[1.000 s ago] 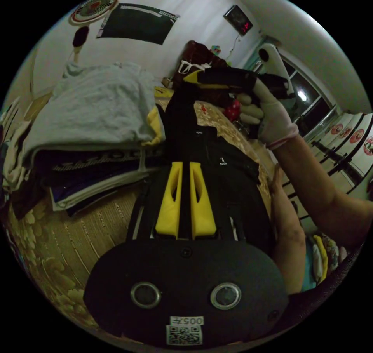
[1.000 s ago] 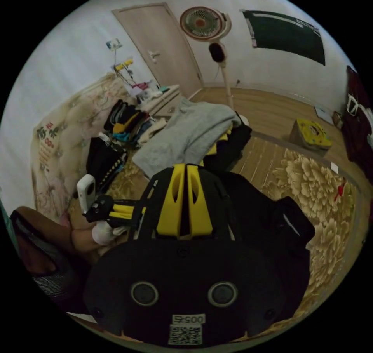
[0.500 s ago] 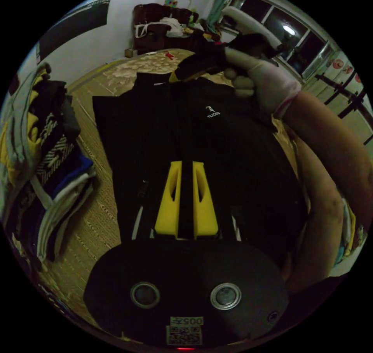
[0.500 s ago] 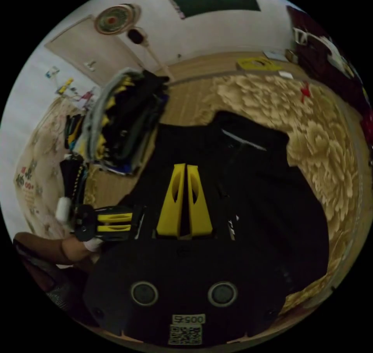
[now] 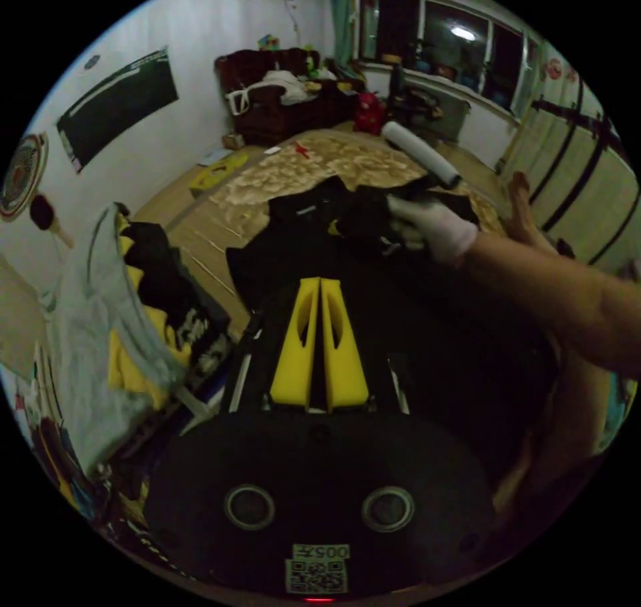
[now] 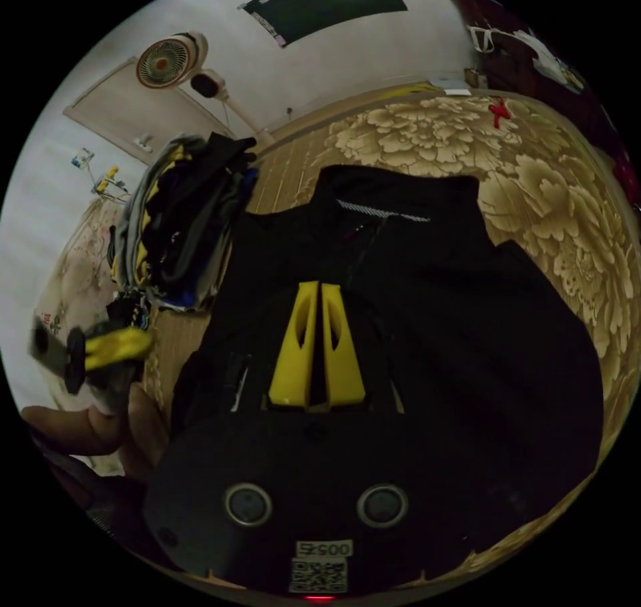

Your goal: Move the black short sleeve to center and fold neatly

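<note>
Fingers of both grippers sit nearly together, with only a thin gap between the yellow pads. The left gripper [image 5: 319, 286] and the right gripper [image 6: 316, 293] each hang over dark cloth, but whether fabric is pinched in either gap I cannot tell.

A second ago the black short sleeve shirt [image 6: 427, 313] hung bunched between the two tools. Now it lies spread on the floral mat [image 6: 427, 126], collar away from the right gripper view's camera and hem near it. So the move to centre looks about done, and folding has not begun.

In the left gripper view, the gloved hand [image 5: 434, 228] reaches over the shirt's far part, forearm stretched out from the right. Beyond the shirt's left edge sits the stack of folded clothes [image 6: 180, 226].
</note>
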